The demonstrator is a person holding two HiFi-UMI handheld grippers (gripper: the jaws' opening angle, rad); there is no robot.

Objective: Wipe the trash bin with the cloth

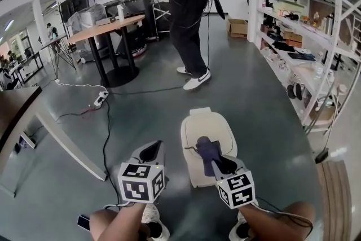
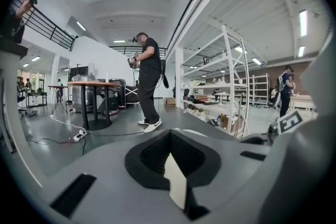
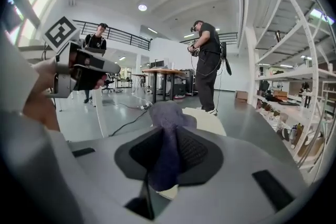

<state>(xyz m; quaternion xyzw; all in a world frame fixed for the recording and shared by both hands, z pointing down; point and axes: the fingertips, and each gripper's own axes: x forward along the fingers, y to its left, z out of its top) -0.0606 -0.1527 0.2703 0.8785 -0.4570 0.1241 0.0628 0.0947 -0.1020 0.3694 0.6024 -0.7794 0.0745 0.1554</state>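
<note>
Head view: the right gripper [image 1: 219, 165] is clamped on a dark purple-blue fabric cloth [image 1: 207, 149], which hangs just above the lid of a cream plastic trash bin [image 1: 206, 123] on the grey floor. The left gripper [image 1: 150, 150], jaws together and empty, hovers beside the bin's left edge.

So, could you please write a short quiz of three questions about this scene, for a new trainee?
1. True or false: the right gripper is clamped on the cloth.
2. Where does the trash bin stand? A: on the round table. B: on the floor. C: on a shelf.
3. Fill in the missing word: the left gripper has its jaws together and holds ____.

Key: 1 true; 2 B; 3 nothing.
</note>
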